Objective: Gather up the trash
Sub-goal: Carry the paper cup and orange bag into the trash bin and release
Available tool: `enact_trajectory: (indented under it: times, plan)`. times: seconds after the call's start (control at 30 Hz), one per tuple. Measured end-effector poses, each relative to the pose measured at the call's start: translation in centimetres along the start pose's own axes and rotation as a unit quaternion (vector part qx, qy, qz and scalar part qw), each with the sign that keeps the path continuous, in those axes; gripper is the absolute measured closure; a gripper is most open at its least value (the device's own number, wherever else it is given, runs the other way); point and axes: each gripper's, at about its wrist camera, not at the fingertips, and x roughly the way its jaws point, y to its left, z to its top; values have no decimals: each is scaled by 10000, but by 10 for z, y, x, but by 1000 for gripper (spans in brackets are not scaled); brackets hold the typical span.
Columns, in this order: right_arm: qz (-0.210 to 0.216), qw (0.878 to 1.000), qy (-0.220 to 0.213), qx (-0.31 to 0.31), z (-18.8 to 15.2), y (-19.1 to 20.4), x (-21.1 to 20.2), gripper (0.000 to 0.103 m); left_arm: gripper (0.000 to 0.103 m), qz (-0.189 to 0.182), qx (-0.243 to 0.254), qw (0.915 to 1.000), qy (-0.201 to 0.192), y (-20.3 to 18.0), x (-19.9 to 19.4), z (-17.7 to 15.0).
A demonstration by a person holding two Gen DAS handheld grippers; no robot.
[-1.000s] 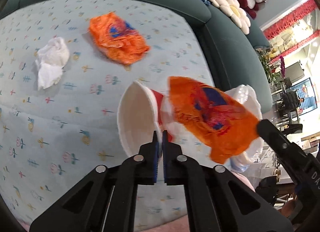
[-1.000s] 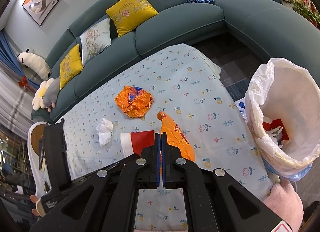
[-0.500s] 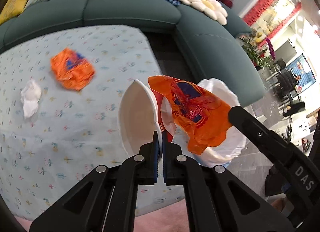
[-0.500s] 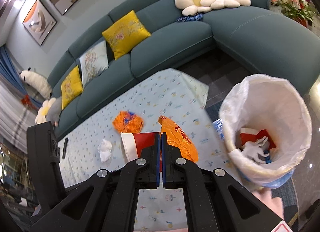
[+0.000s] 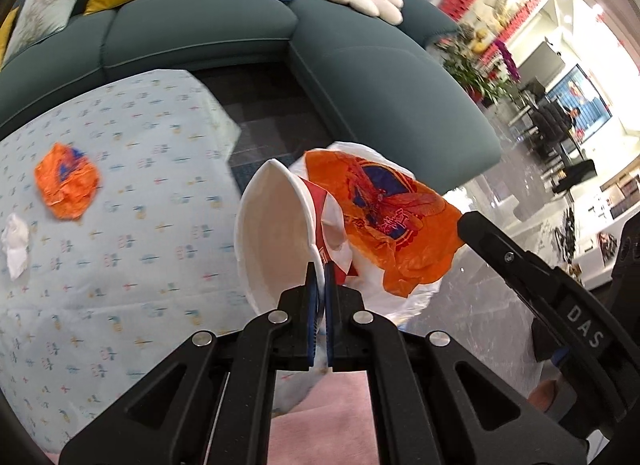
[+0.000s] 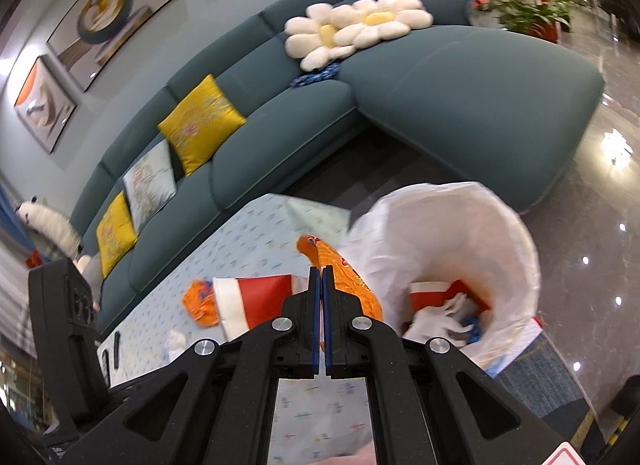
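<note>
My left gripper [image 5: 319,271] is shut on the rim of a red and white paper cup [image 5: 276,241], held tilted in the air beside the bin. My right gripper [image 6: 321,275] is shut on an orange snack wrapper [image 6: 344,273], which hangs at the rim of the white-lined trash bin [image 6: 460,225]. The wrapper [image 5: 384,209] and the right gripper's arm [image 5: 532,285] show in the left wrist view, over the bin liner [image 5: 400,297]. The cup [image 6: 256,297] shows in the right wrist view. The bin holds a red cup and white paper.
A second orange wrapper [image 5: 66,181] and a crumpled white tissue [image 5: 16,245] lie on the table with the floral cloth [image 5: 140,225]. A teal sofa [image 6: 440,77] with cushions curves behind. A dark remote [image 6: 116,345] lies on the table's far side. Glossy floor is right.
Both grippers have risen and swung right, away from the table top, carrying the cup and the wrapper to the bin. The wrapper now hangs at the bin's rim.
</note>
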Motion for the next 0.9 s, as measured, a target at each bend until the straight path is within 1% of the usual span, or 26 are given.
enact_trajectory:
  times: [0.17, 0.27, 0.3, 0.33, 0.4, 0.43, 0.47, 0.5, 0.63, 0.8, 0.9]
  plan:
    - [-243, 9995, -61, 192, 7, -32, -4, 101, 100, -144, 174, 9997, 132, -24, 17, 3]
    - [-362, 9990, -56, 251, 8, -43, -4, 100, 100, -266, 189, 9993, 200, -34, 26, 3]
    - [-461, 9985, -53, 278, 8, -47, -3, 98, 95, -309, 154, 9992, 191, -35, 27, 3]
    - [-554, 9980, -56, 297, 8, -49, -2, 91, 72, -245, 74, 9996, 144, -36, 28, 3]
    - [-749, 9965, -42, 358, 8, -55, -1, 75, 41, -23, -50, 10000, 15, -34, 27, 3]
    - [-762, 9963, -51, 396, 8, -57, -1, 61, 41, 54, -67, 10000, -49, -33, 25, 2]
    - [-759, 9962, -84, 413, 7, -59, -3, 56, 41, 90, -42, 9999, -43, -33, 25, 2]
    - [-797, 9959, -134, 401, 6, -59, -4, 56, 41, 136, -26, 9999, -16, -32, 25, 1]
    - [-885, 9957, -113, 227, 4, -51, -2, 56, 41, 331, -72, 9994, -57, -23, 20, 0]
    - [-851, 9963, -68, 63, -1, -37, -1, 56, 41, 580, -65, 9981, -198, -8, 6, -4]
    - [-814, 9967, -24, -13, -4, -27, 1, 56, 41, 685, -175, 9972, -245, 7, -2, -6]
